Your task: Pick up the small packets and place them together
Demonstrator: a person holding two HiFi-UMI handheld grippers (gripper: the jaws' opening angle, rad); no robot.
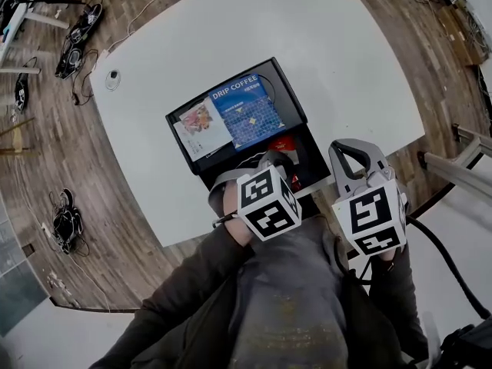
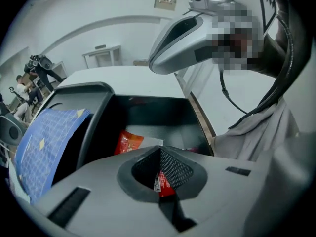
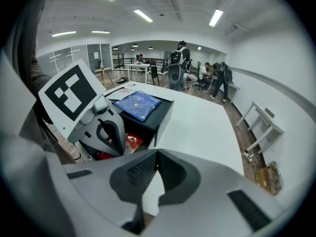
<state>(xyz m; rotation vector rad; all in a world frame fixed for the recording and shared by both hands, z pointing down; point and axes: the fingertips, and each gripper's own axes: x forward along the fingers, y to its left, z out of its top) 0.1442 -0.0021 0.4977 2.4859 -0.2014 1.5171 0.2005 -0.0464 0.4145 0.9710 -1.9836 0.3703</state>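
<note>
A black two-part tray [image 1: 224, 91] stands on the white table [image 1: 354, 60]. Its far part holds a blue drip coffee packet [image 1: 247, 114] and a pale picture packet [image 1: 204, 125]. Red small packets [image 1: 283, 143] lie in the near part. My left gripper [image 1: 273, 160] reaches down into that near part, shut on a small red packet [image 2: 163, 183]; an orange-red packet [image 2: 129, 142] lies beyond it on the tray floor. My right gripper [image 1: 344, 151] hovers just right of the tray, shut with nothing between its jaws [image 3: 157, 156].
The table's near edge [image 1: 192, 237] runs just below the tray. Cables and gear [image 1: 68, 221] lie on the wooden floor at left. A metal frame [image 1: 461, 167] stands at right. People and chairs [image 3: 177, 68] are far across the room.
</note>
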